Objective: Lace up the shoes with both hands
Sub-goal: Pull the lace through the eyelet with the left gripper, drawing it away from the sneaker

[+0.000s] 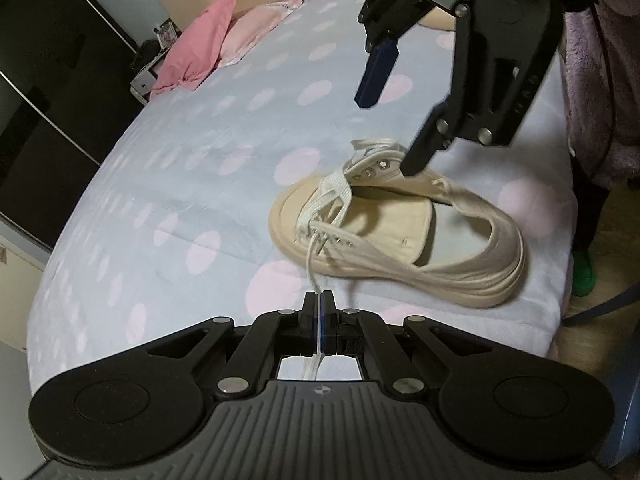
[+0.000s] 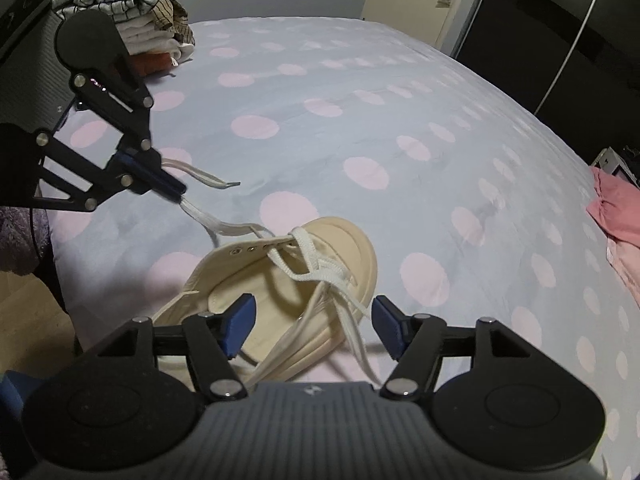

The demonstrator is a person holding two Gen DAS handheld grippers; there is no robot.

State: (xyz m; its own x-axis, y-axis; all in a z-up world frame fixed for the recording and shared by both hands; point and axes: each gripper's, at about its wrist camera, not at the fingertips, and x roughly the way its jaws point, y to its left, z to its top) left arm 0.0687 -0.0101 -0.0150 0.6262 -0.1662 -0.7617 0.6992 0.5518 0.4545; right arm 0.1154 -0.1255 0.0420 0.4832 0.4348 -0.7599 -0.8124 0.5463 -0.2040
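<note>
Shoe: a cream canvas sneaker (image 1: 400, 236) lay on its side on the dotted bedsheet (image 1: 180, 168), its opening toward the left wrist camera.
Lacing done: white lace (image 2: 316, 264) crossed through the eyelets nearest the toe only; it looked loose and untensioned.
Lacing left: the metal eyelets (image 2: 256, 249) farther up the flap stood empty, so most of the rows appeared to remain, as did any bow.
Left gripper (image 1: 319, 312): jaws together, clamped on one lace end (image 1: 314, 264), which ran fairly straight from the sneaker's near eyelet row to the pads.
Right gripper (image 2: 312, 328): jaws apart, nothing pressed between them; it hung just above the sneaker's heel side, with loose lace strands lying below the gap.
Free lace end: its tip (image 2: 224, 184) projected beyond the left gripper, away from the sneaker.
Progress estimate: early stage, roughly the first crossings complete.
</note>
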